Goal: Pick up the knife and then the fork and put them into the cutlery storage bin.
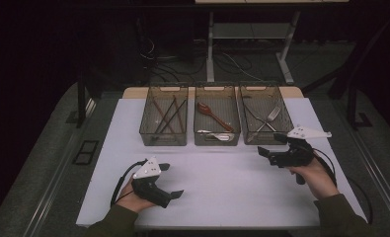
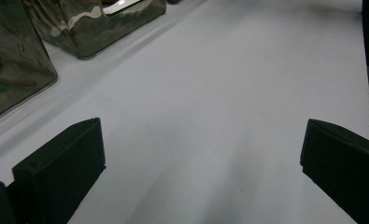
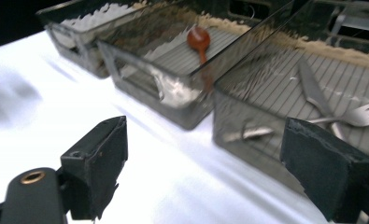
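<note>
Three smoky see-through bins stand in a row at the far side of the white table (image 1: 232, 182). The left bin (image 1: 164, 139) holds dark chopsticks (image 1: 168, 116). A red spoon (image 1: 213, 116) (image 3: 198, 38) and a white spoon (image 1: 217, 135) lie in the middle bin (image 1: 217, 140). In the right bin (image 1: 259, 88) there are a metal fork (image 1: 273, 116) (image 3: 359, 114) and a knife (image 3: 313, 91). My left gripper (image 1: 172, 180) (image 2: 201, 158) rests low near the front left, open and empty. My right gripper (image 1: 270, 144) (image 3: 205, 158) hovers just before the right bin's front wall, open, nothing between its jaws.
Bare white table stretches between the two grippers and the bins. Beyond the table's far edge are a dark floor, loose cables (image 1: 158, 59) and the legs of another table (image 1: 210, 49). A cable trails from each gripper toward the person.
</note>
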### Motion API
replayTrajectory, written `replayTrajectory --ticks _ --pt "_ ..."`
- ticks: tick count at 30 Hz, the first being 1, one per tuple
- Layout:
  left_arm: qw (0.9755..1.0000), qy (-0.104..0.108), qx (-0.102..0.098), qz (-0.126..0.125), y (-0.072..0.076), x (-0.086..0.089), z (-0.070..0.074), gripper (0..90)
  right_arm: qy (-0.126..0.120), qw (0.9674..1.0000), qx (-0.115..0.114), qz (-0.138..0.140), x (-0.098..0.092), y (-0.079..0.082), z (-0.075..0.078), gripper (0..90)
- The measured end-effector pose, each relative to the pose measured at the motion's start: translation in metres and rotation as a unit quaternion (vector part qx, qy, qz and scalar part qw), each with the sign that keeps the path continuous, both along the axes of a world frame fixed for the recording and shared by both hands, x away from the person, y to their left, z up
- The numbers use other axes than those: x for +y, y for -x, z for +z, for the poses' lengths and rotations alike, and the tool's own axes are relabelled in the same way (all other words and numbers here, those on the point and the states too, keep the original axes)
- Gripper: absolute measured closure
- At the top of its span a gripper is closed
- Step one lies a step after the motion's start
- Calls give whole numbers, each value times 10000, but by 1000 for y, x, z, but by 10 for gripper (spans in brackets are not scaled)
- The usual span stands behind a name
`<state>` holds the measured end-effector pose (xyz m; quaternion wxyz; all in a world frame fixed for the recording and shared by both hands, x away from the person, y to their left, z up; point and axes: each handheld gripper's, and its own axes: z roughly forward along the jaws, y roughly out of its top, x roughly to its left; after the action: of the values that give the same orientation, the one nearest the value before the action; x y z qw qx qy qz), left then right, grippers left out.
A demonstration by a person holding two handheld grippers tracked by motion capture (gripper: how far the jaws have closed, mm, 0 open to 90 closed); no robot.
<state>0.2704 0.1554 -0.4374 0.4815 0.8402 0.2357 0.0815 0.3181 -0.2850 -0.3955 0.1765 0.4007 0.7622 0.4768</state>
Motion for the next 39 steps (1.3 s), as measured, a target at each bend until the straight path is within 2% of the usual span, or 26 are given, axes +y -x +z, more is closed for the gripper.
replayTrajectory --ticks 7,24,39 --pt "10000 20 -10 -2 0 0 0 0 210 9995 42 224 4 18 -15 154" --pt "10000 24 -33 -33 1 0 1 0 242 9974 235 639 3 51 -41 154" --pt "10000 3 -25 -39 1 0 1 0 335 9975 353 518 -10 62 -50 154"
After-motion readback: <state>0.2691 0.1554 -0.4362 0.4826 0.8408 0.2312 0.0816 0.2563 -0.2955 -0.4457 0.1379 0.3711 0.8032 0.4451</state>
